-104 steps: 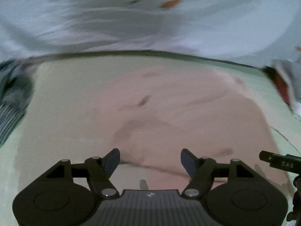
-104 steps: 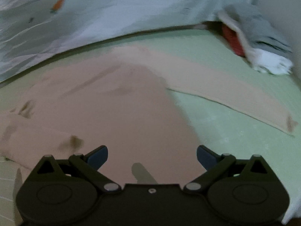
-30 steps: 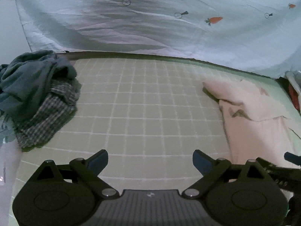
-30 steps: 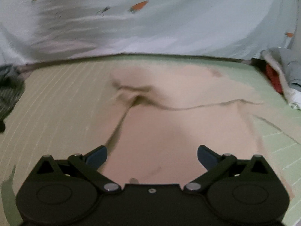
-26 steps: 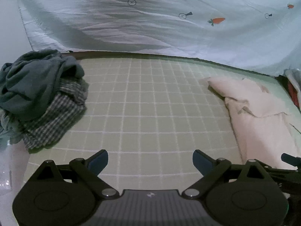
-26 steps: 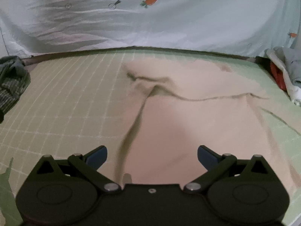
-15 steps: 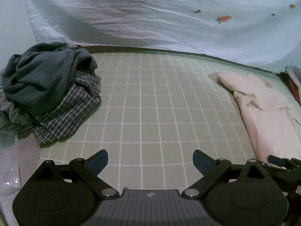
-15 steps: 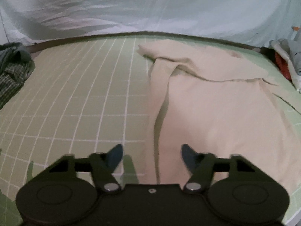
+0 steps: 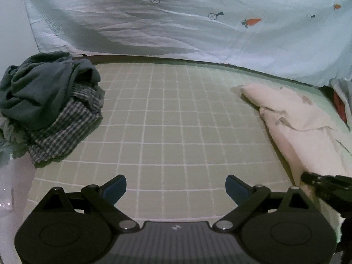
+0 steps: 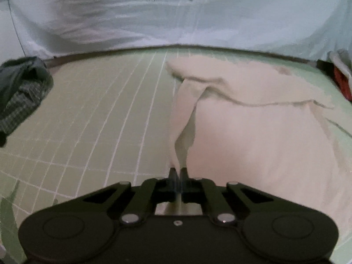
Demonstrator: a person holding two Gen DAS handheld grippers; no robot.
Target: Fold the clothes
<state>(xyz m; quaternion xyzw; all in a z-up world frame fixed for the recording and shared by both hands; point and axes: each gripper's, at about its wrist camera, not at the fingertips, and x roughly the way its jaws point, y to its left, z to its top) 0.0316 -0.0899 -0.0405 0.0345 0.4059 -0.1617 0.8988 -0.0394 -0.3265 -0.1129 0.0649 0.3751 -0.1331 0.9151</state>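
A pale pink garment lies spread on the green grid mat, its top part folded down. It also shows in the left wrist view at the right. My right gripper is shut on the garment's near left edge, which rises as a strip into the jaws. My left gripper is open and empty above bare mat, left of the garment. The right gripper's body shows at the right edge of the left wrist view.
A pile of dark grey and checked clothes sits at the mat's left; it also shows in the right wrist view. A pale sheet with carrot prints hangs behind. Folded clothes with red lie at the far right.
My right gripper has closed on the pink garment's left edge and lifted it a little. My left gripper has swung left, off the garment, and stays open.
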